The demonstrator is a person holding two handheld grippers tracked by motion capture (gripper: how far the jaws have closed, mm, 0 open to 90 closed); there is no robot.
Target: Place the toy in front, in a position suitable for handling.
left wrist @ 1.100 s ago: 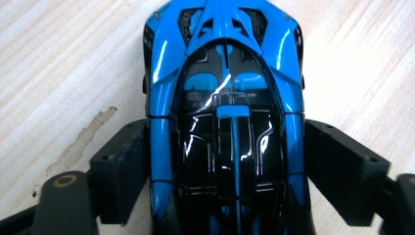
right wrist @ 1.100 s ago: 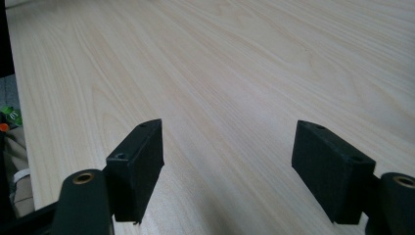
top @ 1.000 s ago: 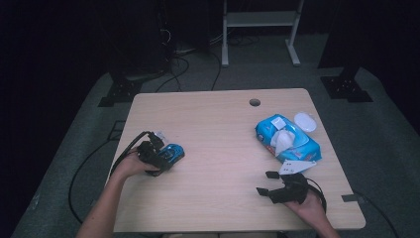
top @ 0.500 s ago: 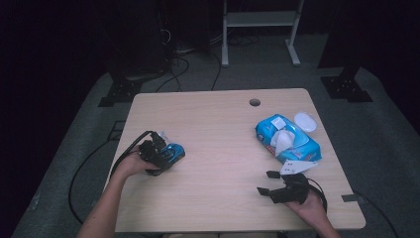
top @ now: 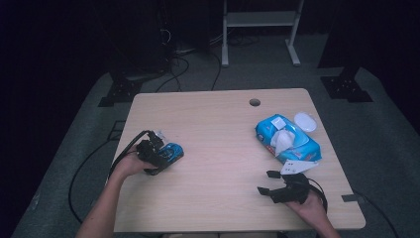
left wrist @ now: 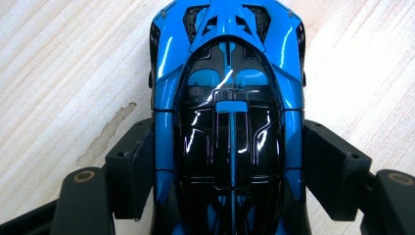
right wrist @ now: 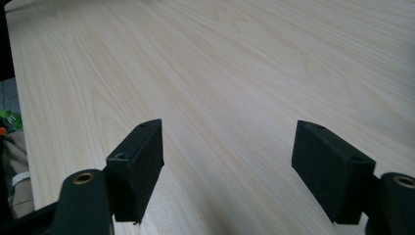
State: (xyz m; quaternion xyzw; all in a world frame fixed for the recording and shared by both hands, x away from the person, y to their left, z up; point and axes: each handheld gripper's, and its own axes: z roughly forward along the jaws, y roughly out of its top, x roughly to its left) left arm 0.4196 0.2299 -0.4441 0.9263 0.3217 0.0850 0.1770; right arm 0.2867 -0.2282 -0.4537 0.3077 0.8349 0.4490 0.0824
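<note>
A glossy blue and black toy car [left wrist: 227, 98] lies on the wooden table [top: 218, 129] at its left side [top: 172, 150]. My left gripper [left wrist: 227, 161] straddles the car from behind. Its jaws have just been closing, and both pads [left wrist: 139, 166] now press on the car's flanks. In the high view the left gripper [top: 166, 156] lies low on the table, held by a hand. My right gripper [top: 266, 182] rests near the front right edge. It is open, with bare wood between its fingers [right wrist: 227, 161].
A blue pack of wet wipes [top: 287, 141] with a white tissue sticking out lies at the right, a white oval lid [top: 305, 121] beside it. A small round hole [top: 254, 102] sits near the far edge. Cables trail off both front corners.
</note>
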